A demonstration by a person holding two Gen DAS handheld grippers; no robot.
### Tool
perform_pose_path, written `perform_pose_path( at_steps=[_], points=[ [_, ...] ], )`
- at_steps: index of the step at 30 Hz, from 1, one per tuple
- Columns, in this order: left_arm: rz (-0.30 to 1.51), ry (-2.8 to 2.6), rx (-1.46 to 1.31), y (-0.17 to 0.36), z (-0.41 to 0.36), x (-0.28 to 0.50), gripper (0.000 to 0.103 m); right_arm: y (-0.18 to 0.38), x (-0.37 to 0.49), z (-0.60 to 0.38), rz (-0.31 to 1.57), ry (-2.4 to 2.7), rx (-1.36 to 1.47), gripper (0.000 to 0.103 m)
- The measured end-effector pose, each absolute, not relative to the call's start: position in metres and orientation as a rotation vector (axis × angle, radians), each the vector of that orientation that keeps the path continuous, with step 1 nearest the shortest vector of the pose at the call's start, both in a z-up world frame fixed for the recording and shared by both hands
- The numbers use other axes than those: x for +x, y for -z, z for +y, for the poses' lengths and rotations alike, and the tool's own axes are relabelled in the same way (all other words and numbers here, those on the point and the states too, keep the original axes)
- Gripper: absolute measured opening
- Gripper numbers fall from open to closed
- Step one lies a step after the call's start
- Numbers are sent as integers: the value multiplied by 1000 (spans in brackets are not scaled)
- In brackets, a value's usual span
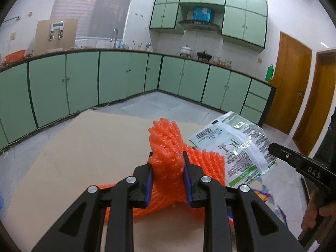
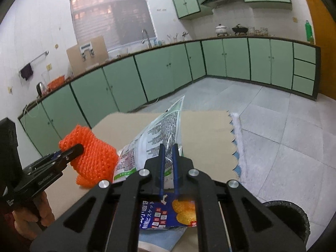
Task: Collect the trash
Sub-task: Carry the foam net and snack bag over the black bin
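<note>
The left tool (image 1: 168, 163) is pinching an orange foam net (image 1: 180, 157) between its blue pads, w/ the net bulging out above and below the grip. The right tool (image 2: 168, 157) is pressed nearly together on a thin white-green plastic bag (image 2: 155, 134), which stands up from the grip, its long axis pointing up and away from the tool. Both things look lifted off the counter (image 1: 84, 142), a beige cardboard-like surface, and they hang just beside each other; the bag's lower corner looks touching or almost touching the net.

What matters for the next move, I think: the dark bin (image 2: 294, 216) shows only in the right wrist view, at the bottom right corner, below and to the right of the right tool. So the right hand is the nearer one, and the left must pass across the counter to reach it. Only a part of the rim is visible; what is inside I cannot tell.

Still on the counter, approx. under the right tool, lies a blue snack wrapper (image 2: 166, 214), flat, not yet picked up. A white cloth (image 2: 237, 142) lies along the counter's right edge.
</note>
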State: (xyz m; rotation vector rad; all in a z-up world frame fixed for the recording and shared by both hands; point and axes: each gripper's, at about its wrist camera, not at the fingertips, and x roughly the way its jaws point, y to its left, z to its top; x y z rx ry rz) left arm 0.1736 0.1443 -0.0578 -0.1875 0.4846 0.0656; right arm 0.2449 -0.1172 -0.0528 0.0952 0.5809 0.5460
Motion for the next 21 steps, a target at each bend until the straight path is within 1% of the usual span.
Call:
perform_pose_path(
  at_steps=[4, 8, 14, 21],
  points=[
    [449, -63, -198, 43, 146, 167, 24, 39, 242, -130, 563, -555, 166, 5],
    [427, -59, -189, 32, 142, 159, 24, 27, 232, -135, 541, -542, 163, 5],
    [421, -24, -170, 27, 129, 149, 24, 17, 210, -149, 518, -505, 156, 5],
    [425, 54, -157, 25, 96, 140, 24, 15, 182, -181, 514, -440, 160, 5]
  ],
)
